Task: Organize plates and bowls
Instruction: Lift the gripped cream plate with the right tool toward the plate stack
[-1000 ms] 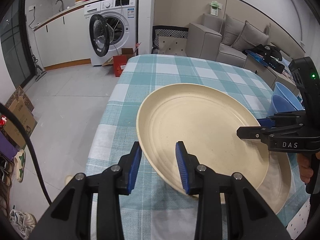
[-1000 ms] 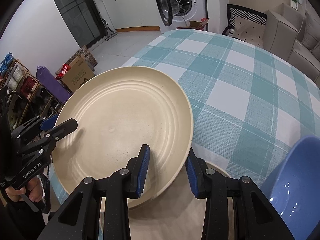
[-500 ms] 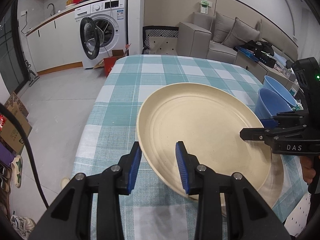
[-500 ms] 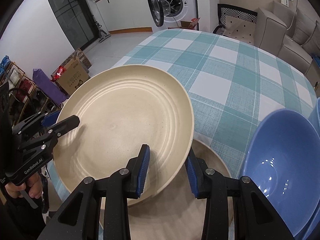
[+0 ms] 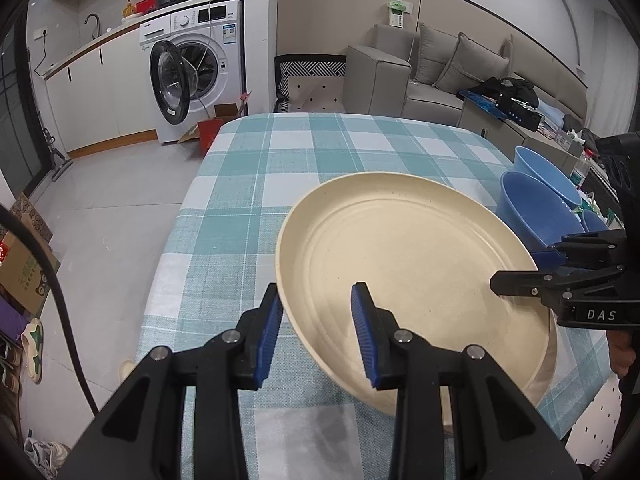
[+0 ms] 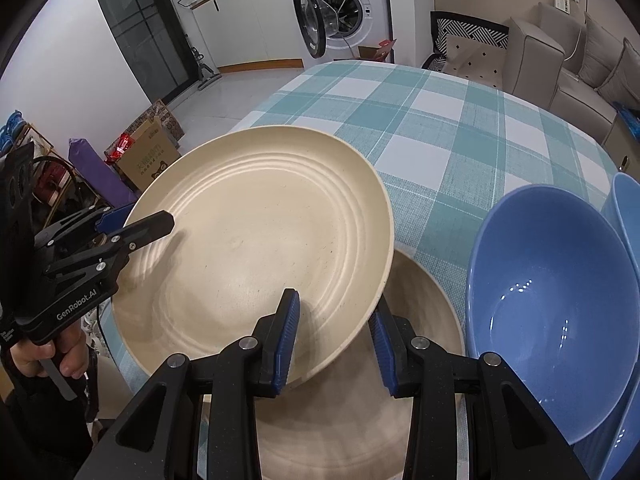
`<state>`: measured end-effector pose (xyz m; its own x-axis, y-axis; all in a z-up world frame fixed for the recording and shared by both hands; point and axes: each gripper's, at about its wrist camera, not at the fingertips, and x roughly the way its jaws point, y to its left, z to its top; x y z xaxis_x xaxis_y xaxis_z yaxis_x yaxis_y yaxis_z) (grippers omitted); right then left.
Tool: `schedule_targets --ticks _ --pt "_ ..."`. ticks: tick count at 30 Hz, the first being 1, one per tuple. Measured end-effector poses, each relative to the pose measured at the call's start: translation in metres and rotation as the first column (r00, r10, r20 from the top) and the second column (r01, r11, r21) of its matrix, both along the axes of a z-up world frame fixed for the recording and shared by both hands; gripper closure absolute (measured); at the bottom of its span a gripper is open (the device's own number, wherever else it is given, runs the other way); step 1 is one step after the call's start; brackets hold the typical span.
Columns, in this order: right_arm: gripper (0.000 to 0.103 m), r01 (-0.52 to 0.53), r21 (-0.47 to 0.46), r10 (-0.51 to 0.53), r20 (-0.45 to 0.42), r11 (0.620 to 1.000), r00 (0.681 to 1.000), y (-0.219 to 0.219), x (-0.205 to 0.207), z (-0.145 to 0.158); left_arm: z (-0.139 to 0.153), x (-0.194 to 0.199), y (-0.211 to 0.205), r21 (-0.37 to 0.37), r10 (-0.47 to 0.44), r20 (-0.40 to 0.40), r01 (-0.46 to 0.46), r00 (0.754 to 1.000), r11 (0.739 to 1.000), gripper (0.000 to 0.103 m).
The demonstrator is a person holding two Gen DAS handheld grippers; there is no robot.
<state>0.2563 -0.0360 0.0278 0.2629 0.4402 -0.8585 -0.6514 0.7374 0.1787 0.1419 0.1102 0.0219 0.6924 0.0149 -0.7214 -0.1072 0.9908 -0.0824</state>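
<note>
A cream plate point(image 5: 416, 272) point(image 6: 256, 248) is held tilted above the checked tablecloth point(image 5: 304, 160). My left gripper point(image 5: 318, 328) is closed on its near-left rim; it also shows in the right wrist view point(image 6: 132, 224). My right gripper point(image 6: 334, 334) is closed on the opposite rim; it also shows in the left wrist view point(image 5: 520, 268). A second cream plate point(image 6: 420, 312) lies on the table under the held one. Blue bowls point(image 6: 552, 304) point(image 5: 536, 204) stand at the right.
The table's left edge point(image 5: 176, 240) drops to a tiled floor. A washing machine point(image 5: 200, 72) with its door open stands beyond. A grey sofa point(image 5: 440, 76) is behind the table. Boxes and shoes point(image 5: 24, 276) lie on the floor at left.
Both grippers have carried the plate to the right, over the second plate. More of the blue bowls has come into view.
</note>
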Motion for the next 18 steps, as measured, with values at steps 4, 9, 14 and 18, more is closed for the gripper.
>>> schedule_targets --ticks 4,9,14,18 --pt "0.066 0.004 0.009 -0.004 -0.003 1.000 1.000 -0.006 -0.005 0.001 0.001 0.000 -0.003 0.006 -0.010 -0.001 0.010 1.000 1.000 0.069" --pt "0.066 0.011 0.019 -0.011 -0.006 1.000 1.000 -0.013 -0.011 0.002 0.001 -0.001 -0.008 0.006 -0.019 -0.002 0.019 1.000 1.000 0.069" --pt "0.066 0.015 0.024 -0.014 -0.013 1.000 1.000 -0.021 -0.019 -0.001 -0.003 -0.002 -0.012 0.007 -0.030 -0.015 0.030 0.999 1.000 0.069" --pt "0.066 0.020 0.028 -0.019 -0.014 0.999 1.000 -0.026 -0.023 -0.001 -0.005 -0.004 -0.016 0.005 -0.041 -0.021 0.041 0.999 0.999 0.069"
